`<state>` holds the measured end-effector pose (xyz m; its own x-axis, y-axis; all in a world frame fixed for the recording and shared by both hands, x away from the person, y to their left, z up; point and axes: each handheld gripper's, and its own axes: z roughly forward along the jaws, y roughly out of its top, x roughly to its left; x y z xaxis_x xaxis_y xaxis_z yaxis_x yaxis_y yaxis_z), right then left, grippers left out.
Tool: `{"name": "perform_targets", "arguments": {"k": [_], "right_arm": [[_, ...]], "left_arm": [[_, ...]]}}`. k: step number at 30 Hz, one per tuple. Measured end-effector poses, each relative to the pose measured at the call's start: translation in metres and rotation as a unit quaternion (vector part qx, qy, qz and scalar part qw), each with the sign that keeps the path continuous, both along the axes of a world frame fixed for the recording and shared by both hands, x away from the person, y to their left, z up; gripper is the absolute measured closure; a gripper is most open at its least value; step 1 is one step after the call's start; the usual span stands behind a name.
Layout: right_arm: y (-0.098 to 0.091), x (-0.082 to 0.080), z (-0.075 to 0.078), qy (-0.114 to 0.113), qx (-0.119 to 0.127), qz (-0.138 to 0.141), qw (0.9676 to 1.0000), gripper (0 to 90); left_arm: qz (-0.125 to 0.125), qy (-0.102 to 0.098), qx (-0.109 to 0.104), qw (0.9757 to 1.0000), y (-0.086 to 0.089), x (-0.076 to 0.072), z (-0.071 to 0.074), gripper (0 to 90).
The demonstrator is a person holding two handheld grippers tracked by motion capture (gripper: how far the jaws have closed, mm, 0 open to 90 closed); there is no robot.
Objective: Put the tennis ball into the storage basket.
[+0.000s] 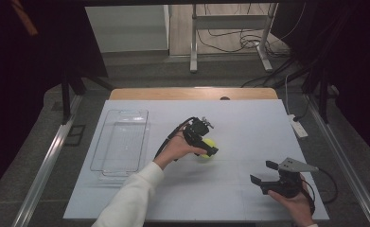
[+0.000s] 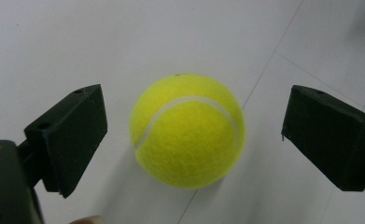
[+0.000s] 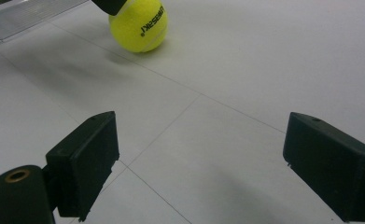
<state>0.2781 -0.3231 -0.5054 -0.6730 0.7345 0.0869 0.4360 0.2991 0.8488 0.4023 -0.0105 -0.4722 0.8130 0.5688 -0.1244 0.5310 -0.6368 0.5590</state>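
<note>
Right tongs (image 1: 262, 174), nearest, spread wide over bare white tabletop (image 1: 230, 189), gripping nothing. Left tongs (image 1: 210, 147) farther in, spread around the tennis ball (image 2: 187, 130), pads clear of it; ball rests mid-tabletop. Clear tray (image 1: 121, 142) lies leftward. Beyond: grey floor, cables.

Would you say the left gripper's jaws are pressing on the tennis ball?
No, the tennis ball sits between the left gripper's open jaws with gaps either side.

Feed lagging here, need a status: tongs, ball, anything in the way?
Left tongs open, straddling tennis ball, pads clear. Right tongs open, nothing between. Ball on table; path clear.
</note>
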Motion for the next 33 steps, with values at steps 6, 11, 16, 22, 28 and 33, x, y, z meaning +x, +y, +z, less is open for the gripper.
{"name": "perform_targets", "arguments": {"k": [6, 11, 16, 22, 28, 33], "right_arm": [[0.0, 0.0, 0.0, 0.0, 0.0, 0.0, 1.0, 10.8], [0.0, 0.0, 0.0, 0.001, 0.0, 0.0, 1.0, 10.7], [0.0, 0.0, 0.0, 0.001, 0.0, -0.001, 1.0, 10.8], [0.0, 0.0, 0.0, 0.001, 0.0, 0.0, 1.0, 10.8], [0.0, 0.0, 0.0, 0.001, -0.001, -0.001, 1.0, 10.8], [0.0, 0.0, -0.001, 0.001, -0.001, -0.001, 1.0, 10.8]], "left_arm": [[0.0, 0.006, 0.009, 0.9999, -0.002, 0.003, -0.006, 7.2], [0.0, 0.012, 0.015, 0.9998, -0.005, 0.005, -0.011, 7.1], [-0.001, 0.013, 0.022, 0.9997, -0.006, 0.005, -0.013, 7.5], [0.002, 0.015, 0.03, 0.9994, -0.004, 0.004, -0.012, 15.2], [-0.002, 0.014, 0.026, 0.9996, -0.003, 0.003, -0.012, 26.4], [-0.003, 0.008, 0.031, 0.9995, -0.003, 0.002, -0.01, 27.0]]}}
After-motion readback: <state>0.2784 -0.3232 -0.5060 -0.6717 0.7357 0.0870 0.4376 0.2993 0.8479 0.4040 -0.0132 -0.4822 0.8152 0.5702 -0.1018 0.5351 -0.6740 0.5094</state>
